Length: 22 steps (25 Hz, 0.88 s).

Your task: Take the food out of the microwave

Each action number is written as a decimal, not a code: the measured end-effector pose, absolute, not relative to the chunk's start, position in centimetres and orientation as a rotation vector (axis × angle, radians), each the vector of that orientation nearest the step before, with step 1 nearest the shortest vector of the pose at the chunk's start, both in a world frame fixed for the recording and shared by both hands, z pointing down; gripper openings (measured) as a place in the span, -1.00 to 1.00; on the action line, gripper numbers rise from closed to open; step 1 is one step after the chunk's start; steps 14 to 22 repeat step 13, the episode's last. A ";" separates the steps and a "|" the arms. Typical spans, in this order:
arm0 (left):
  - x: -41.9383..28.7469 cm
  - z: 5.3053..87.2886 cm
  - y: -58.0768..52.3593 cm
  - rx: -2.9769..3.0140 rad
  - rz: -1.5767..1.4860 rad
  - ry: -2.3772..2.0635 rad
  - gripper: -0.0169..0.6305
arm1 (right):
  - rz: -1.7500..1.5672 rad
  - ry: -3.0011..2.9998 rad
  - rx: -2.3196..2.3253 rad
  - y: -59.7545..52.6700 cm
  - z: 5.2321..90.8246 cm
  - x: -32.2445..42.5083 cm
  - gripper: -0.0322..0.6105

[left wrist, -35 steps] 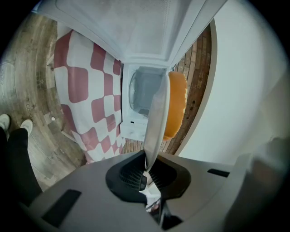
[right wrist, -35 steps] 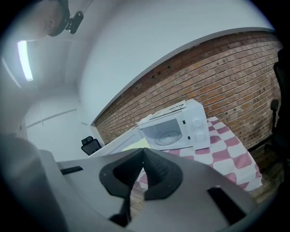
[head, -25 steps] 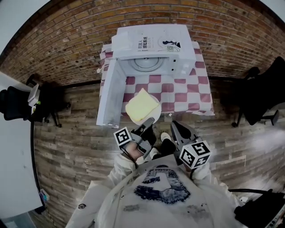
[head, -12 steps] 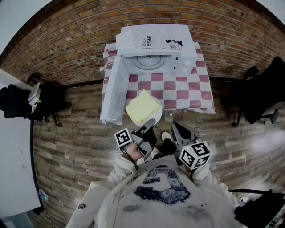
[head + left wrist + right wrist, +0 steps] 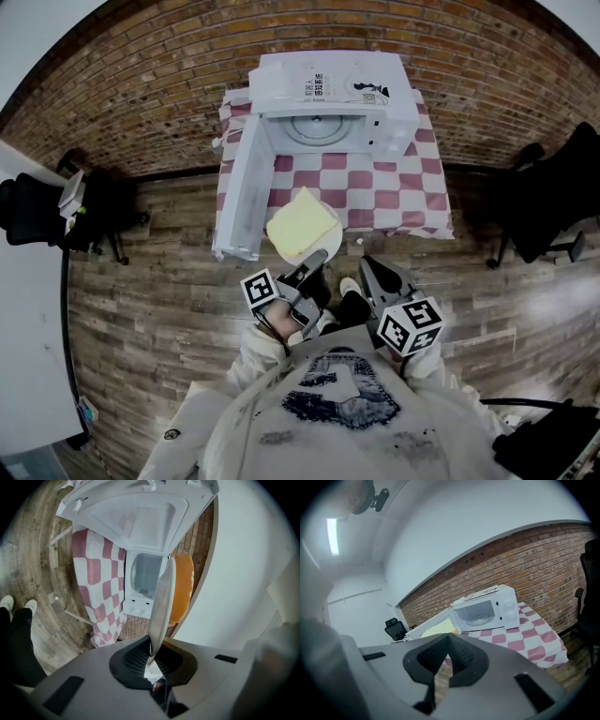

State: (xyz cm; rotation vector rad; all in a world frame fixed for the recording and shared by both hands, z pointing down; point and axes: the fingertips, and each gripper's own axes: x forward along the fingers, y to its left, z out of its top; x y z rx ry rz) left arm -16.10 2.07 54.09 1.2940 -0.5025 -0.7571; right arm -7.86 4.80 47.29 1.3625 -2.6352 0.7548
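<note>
The food [image 5: 298,222] is a pale yellow slab on a white plate [image 5: 330,239], out of the microwave and over the table's front edge. My left gripper [image 5: 316,256] is shut on the plate's near rim. In the left gripper view the plate [image 5: 161,604] stands edge-on between the pads, with the food [image 5: 183,588] on its right face and the left gripper [image 5: 151,660] clamped on the rim. The white microwave [image 5: 328,103] stands behind with its door [image 5: 239,192] swung open to the left; its turntable is bare. My right gripper [image 5: 367,268] hangs beside the left one, shut and holding nothing. In its own view the right gripper [image 5: 448,641] points toward the microwave [image 5: 487,609].
A red-and-white checked cloth [image 5: 398,197] covers the small table by the brick wall. Black office chairs stand at the right [image 5: 553,197] and the left [image 5: 37,216]. A white desk [image 5: 28,356] runs along the left edge. A wood plank floor [image 5: 150,309] lies around my feet.
Both grippers and the plate have drawn slightly back from the microwave. The left grip on the plate is unchanged and the right stays shut.
</note>
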 end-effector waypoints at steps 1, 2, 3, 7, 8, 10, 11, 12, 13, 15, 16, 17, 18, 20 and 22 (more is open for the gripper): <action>-16.2 54.1 2.0 1.293 -0.756 -0.503 -0.89 | 0.754 -2.635 1.361 4.8 47.3 -7.9 -0.86; -16.2 54.2 2.0 1.293 -0.755 -0.503 -0.89 | 0.752 -2.635 1.360 4.7 47.3 -8.0 -0.86; -16.3 54.2 1.9 1.293 -0.754 -0.502 -0.89 | 0.750 -2.634 1.361 4.6 47.3 -8.0 -0.86; -16.4 54.2 1.7 1.294 -0.755 -0.500 -0.89 | 0.749 -2.630 1.362 4.4 47.3 -8.1 -0.86; -16.4 54.2 1.6 1.294 -0.754 -0.499 -0.89 | 0.749 -2.630 1.361 4.3 47.3 -8.2 -0.86; -16.3 54.3 1.5 1.293 -0.752 -0.499 -0.89 | 0.748 -2.630 1.358 4.1 47.3 -8.2 -0.86; -16.3 54.3 1.4 1.291 -0.752 -0.498 -0.89 | 0.748 -2.629 1.358 4.1 47.3 -8.2 -0.86; -16.3 54.3 1.4 1.289 -0.752 -0.496 -0.89 | 0.748 -2.628 1.358 4.0 47.4 -8.3 -0.86; -16.3 54.4 1.3 1.287 -0.752 -0.495 -0.89 | 0.748 -2.628 1.358 3.9 47.4 -8.3 -0.86; -16.3 54.4 1.3 1.287 -0.752 -0.495 -0.89 | 0.748 -2.628 1.358 3.9 47.4 -8.3 -0.86; -16.3 54.4 1.3 1.287 -0.752 -0.495 -0.89 | 0.748 -2.628 1.358 3.9 47.4 -8.3 -0.86; -16.3 54.4 1.3 1.287 -0.752 -0.495 -0.89 | 0.748 -2.628 1.358 3.9 47.4 -8.3 -0.86; -16.3 54.4 1.3 1.287 -0.752 -0.495 -0.89 | 0.748 -2.628 1.358 3.9 47.4 -8.3 -0.86; -16.3 54.4 1.3 1.287 -0.752 -0.495 -0.89 | 0.748 -2.628 1.358 3.9 47.4 -8.3 -0.86; -16.3 54.4 1.3 1.287 -0.752 -0.495 -0.89 | 0.748 -2.628 1.358 3.9 47.4 -8.3 -0.86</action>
